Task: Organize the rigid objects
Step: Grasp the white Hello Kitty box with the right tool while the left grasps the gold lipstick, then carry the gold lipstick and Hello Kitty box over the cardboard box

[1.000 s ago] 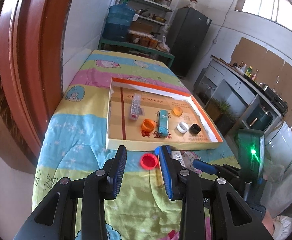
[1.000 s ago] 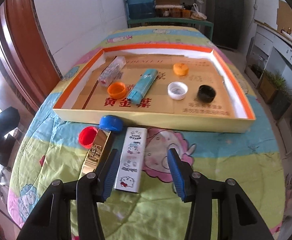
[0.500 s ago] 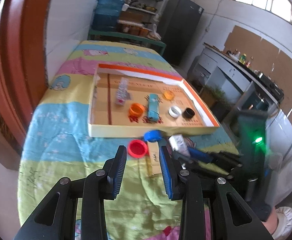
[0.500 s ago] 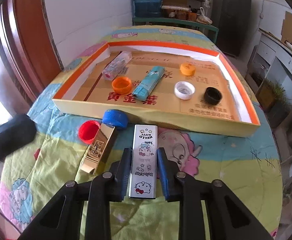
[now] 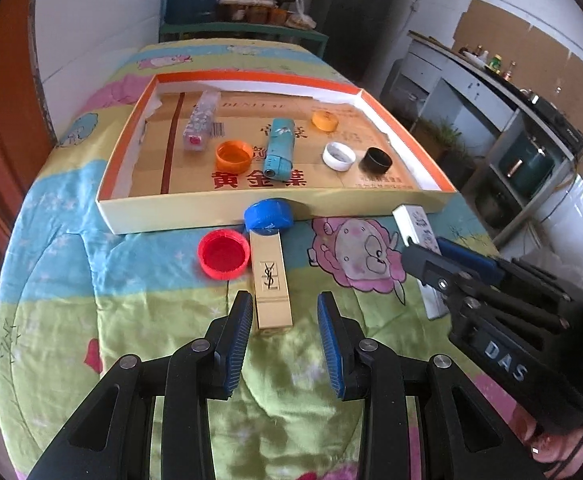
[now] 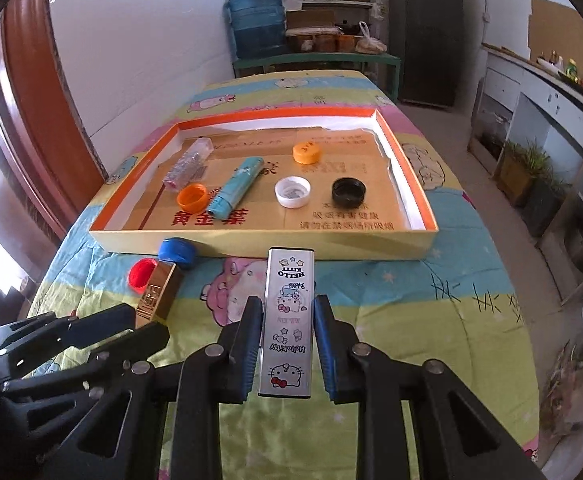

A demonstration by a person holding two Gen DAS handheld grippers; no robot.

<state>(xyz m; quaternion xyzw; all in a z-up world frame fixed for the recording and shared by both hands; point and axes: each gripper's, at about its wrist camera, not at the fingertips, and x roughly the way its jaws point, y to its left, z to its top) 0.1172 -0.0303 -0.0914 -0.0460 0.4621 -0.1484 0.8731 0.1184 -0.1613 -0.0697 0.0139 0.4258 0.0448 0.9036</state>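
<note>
My right gripper (image 6: 287, 312) is shut on a white Hello Kitty case (image 6: 289, 320) and holds it off the cloth, in front of the shallow orange-rimmed box (image 6: 411, 246). In the left wrist view the case (image 5: 415, 228) sits in the right gripper (image 5: 447, 260). My left gripper (image 5: 285, 312) is open, its fingertips on either side of the near end of a gold case (image 5: 271, 280) lying on the cloth. A red cap (image 5: 223, 254) and a blue cap (image 5: 269, 216) lie beside the gold case.
The box (image 5: 107, 210) holds a clear pink-ended case (image 5: 201, 126), a teal tube (image 5: 279, 148), two orange caps (image 5: 233, 156), a white cap (image 5: 338, 156) and a black cap (image 5: 376, 161). A wooden door frame stands left. Shelves and counters are beyond the table.
My right gripper has lifted the Hello Kitty case off the cloth and carried it towards the box. My left gripper has moved right and forward, from the red cap to the gold case.
</note>
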